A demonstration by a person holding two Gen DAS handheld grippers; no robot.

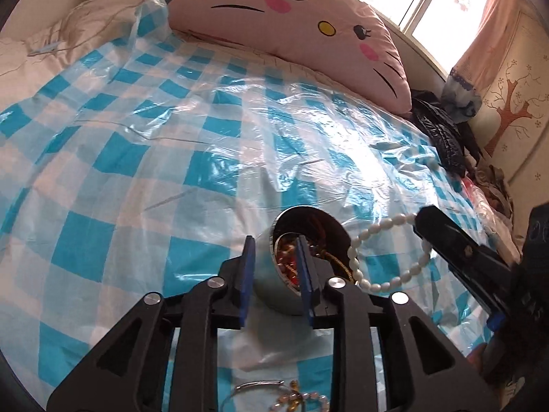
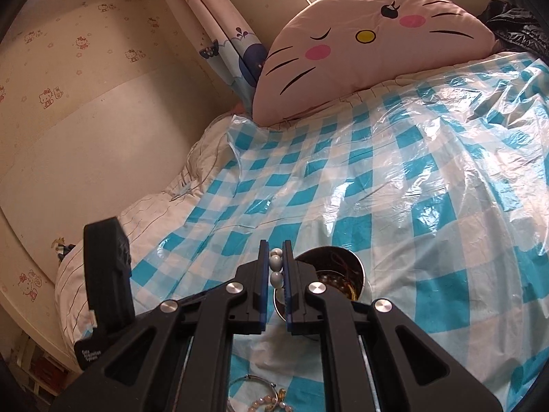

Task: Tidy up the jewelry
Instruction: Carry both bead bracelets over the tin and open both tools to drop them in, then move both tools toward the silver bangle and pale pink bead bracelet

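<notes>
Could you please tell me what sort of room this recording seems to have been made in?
Most likely a child's bedroom. A large pink cat-face cushion leans at the head of a bed covered by a blue-and-white checked plastic sheet, cartoon-cat wallpaper lines the wall, and a curtain hangs by a bright window.

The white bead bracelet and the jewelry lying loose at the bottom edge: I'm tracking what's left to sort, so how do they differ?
The white bead bracelet hangs lifted, pinched in the right gripper; the loose jewelry lies on the checkered sheet.
The bracelet hangs beside the metal tin; the loose pieces lie nearer the camera.
The bracelet is one strand of plain white beads; the loose pile mixes a silver bangle with other beads.
Neither is in the tin.
</notes>
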